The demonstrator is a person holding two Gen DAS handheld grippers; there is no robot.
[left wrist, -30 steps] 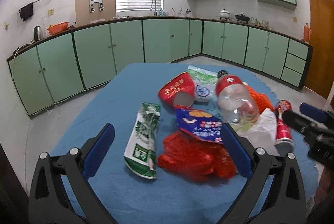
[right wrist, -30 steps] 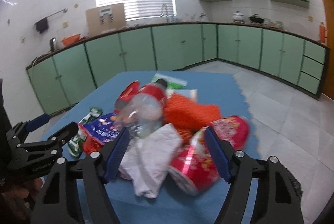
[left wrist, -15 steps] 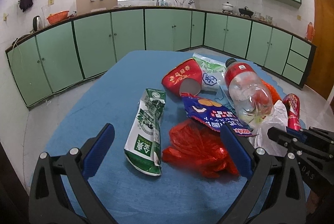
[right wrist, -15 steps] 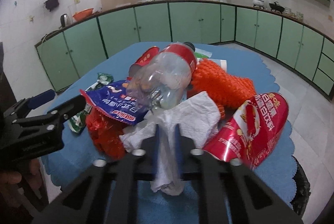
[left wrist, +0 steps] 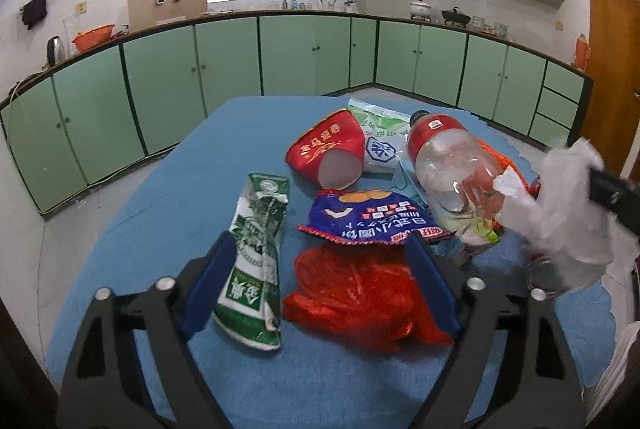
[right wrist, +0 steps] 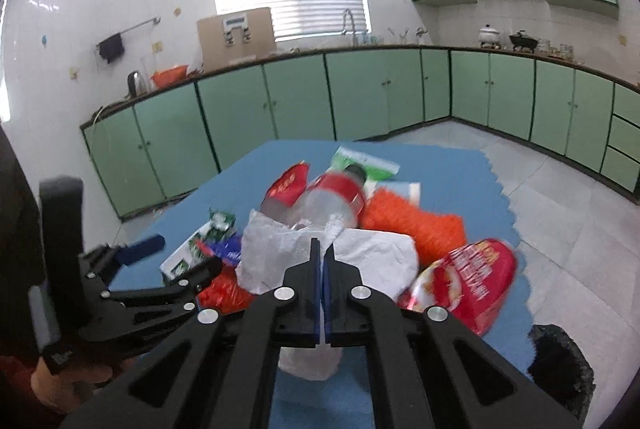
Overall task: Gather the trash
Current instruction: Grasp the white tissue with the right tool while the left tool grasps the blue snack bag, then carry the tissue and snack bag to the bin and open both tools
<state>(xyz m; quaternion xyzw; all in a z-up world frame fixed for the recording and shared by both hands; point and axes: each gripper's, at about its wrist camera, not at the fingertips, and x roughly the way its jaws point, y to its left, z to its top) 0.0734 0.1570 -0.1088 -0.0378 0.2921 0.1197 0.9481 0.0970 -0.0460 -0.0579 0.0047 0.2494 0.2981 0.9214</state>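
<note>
Your right gripper (right wrist: 321,257): clamped on the crumpled white tissue paper (right wrist: 280,249).
Your left gripper (left wrist: 320,249): jaws closing, straddling the crinkled red plastic bag (left wrist: 360,293).

The green and white milk pouch (left wrist: 256,269) carries large white Chinese characters near its lower end; they look like "金典", seen at a slant. The blue snack bag (left wrist: 370,219) has rows of Chinese print, upside down and too small to make out. The red paper cup (left wrist: 328,149) shows gold Chinese characters, inverted and unclear. The red crisp bag (right wrist: 466,279) has yellow lettering, blurred past reading. The clear bottle (left wrist: 448,169) has a small white mark on its red label, illegible.
</note>
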